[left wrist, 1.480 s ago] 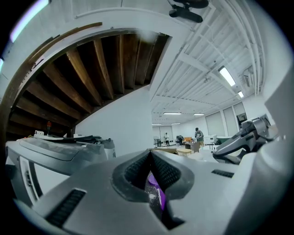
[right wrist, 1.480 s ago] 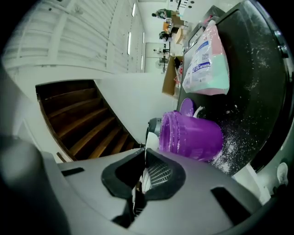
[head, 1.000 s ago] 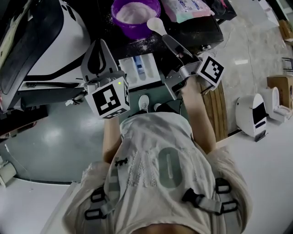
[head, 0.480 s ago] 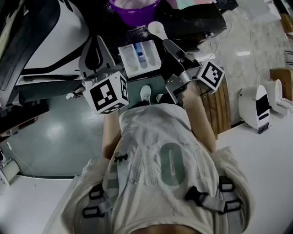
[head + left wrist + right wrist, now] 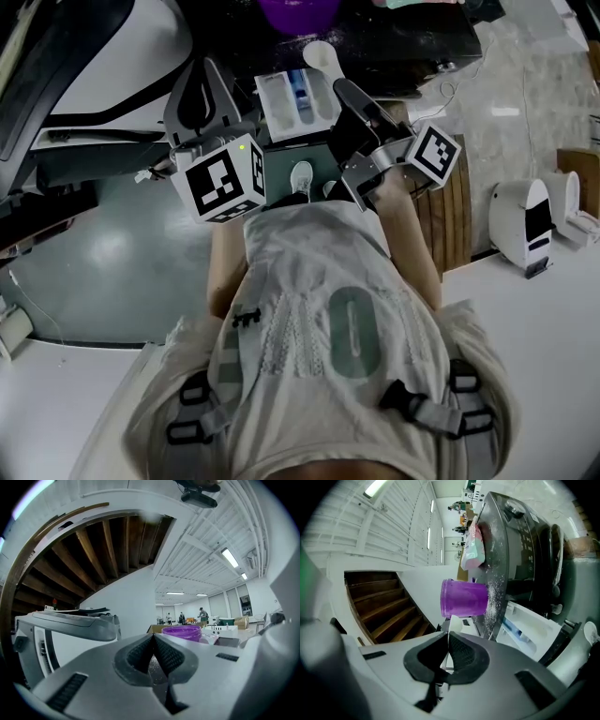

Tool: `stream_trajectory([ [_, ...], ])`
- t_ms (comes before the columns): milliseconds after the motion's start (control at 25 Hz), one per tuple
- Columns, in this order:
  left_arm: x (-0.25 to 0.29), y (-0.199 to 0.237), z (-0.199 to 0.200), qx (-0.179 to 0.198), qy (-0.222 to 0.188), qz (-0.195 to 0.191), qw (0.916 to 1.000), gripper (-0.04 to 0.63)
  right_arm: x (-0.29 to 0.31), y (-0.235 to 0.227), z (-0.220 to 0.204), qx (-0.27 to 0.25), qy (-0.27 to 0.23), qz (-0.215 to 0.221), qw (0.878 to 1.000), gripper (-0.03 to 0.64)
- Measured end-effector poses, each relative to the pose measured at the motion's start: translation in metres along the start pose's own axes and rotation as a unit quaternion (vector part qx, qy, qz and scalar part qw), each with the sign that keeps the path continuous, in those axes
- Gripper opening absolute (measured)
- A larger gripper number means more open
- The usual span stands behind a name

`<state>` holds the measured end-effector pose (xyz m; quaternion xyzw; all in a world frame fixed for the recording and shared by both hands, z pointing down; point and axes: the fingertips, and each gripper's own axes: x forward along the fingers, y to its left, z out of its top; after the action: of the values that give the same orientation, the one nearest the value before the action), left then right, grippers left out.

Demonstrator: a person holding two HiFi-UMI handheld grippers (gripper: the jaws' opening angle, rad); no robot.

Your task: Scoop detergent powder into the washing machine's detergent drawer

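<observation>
Holding: right gripper clamped on scoop handle; left gripper pressed together, empty | scoop head just beside open detergent drawer, load unclear | purple tub beyond | step likely delivery; next: centre over compartment, tip.

Open detergent drawer, white scoop at its far end, purple bowl just beyond
</observation>
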<state>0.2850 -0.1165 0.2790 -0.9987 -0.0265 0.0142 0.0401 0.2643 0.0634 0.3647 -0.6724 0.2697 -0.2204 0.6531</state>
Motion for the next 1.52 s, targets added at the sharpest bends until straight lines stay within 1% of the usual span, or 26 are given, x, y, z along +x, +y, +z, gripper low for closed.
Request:
stream_trajectory([
  [80,-0.003,0.005,-0.004,-0.007,0.004,0.005,1.0000,0.021,0.004,-0.010,-0.008,0.009,0.012,-0.005,1.000,0.009],
  [240,-0.009,0.022,-0.015,-0.015,0.009,0.020,0.9996,0.021,0.012,-0.037,-0.028,0.017,0.033,-0.029,0.999,0.009],
  [320,-0.012,0.031,-0.023,-0.019,0.015,0.027,0.9993,0.020,0.015,-0.050,-0.036,0.010,0.042,-0.045,0.998,0.009],
  [400,-0.014,0.037,-0.030,-0.023,0.021,0.032,0.9990,0.021,0.017,-0.061,-0.043,-0.008,0.053,-0.064,0.997,0.009],
  [520,-0.017,0.042,-0.036,-0.022,0.027,0.036,0.9987,0.021,0.021,-0.072,-0.049,-0.058,0.074,-0.091,0.991,0.009],
  [600,-0.019,0.044,-0.039,-0.019,0.031,0.037,0.9986,0.021,0.024,-0.077,-0.054,-0.103,0.089,-0.110,0.985,0.009],
  [680,-0.020,0.047,-0.042,-0.017,0.034,0.039,0.9985,0.021,0.025,-0.082,-0.057,-0.153,0.103,-0.133,0.974,0.009],
  [760,-0.021,0.051,-0.044,-0.017,0.036,0.041,0.9983,0.021,0.025,-0.087,-0.059,-0.211,0.122,-0.157,0.957,0.009],
  [840,-0.021,0.054,-0.046,-0.019,0.038,0.045,0.9981,0.021,0.025,-0.089,-0.062,-0.271,0.143,-0.177,0.935,0.011],
  [880,-0.021,0.055,-0.048,-0.021,0.039,0.046,0.9979,0.020,0.025,-0.090,-0.063,-0.303,0.154,-0.187,0.922,0.011],
  [1040,-0.023,0.057,-0.050,-0.025,0.040,0.047,0.9977,0.021,0.025,-0.092,-0.070,-0.421,0.197,-0.227,0.856,0.011],
  [1200,-0.024,0.058,-0.051,-0.030,0.040,0.047,0.9976,0.020,0.029,-0.092,-0.076,-0.503,0.228,-0.242,0.798,0.011],
  [1280,-0.024,0.059,-0.053,-0.032,0.041,0.048,0.9975,0.020,0.031,-0.092,-0.078,-0.544,0.242,-0.247,0.765,0.011],
  [1360,-0.023,0.060,-0.054,-0.035,0.041,0.048,0.9974,0.020,0.033,-0.091,-0.080,-0.588,0.253,-0.250,0.726,0.009],
  [1400,-0.023,0.061,-0.055,-0.036,0.042,0.049,0.9973,0.020,0.034,-0.091,-0.081,-0.611,0.258,-0.252,0.705,0.011],
  [1480,-0.023,0.063,-0.057,-0.039,0.043,0.050,0.9971,0.020,0.035,-0.092,-0.081,-0.656,0.270,-0.257,0.656,0.011],
  [1520,-0.023,0.063,-0.057,-0.040,0.043,0.051,0.9970,0.020,0.035,-0.093,-0.082,-0.680,0.277,-0.260,0.627,0.011],
])
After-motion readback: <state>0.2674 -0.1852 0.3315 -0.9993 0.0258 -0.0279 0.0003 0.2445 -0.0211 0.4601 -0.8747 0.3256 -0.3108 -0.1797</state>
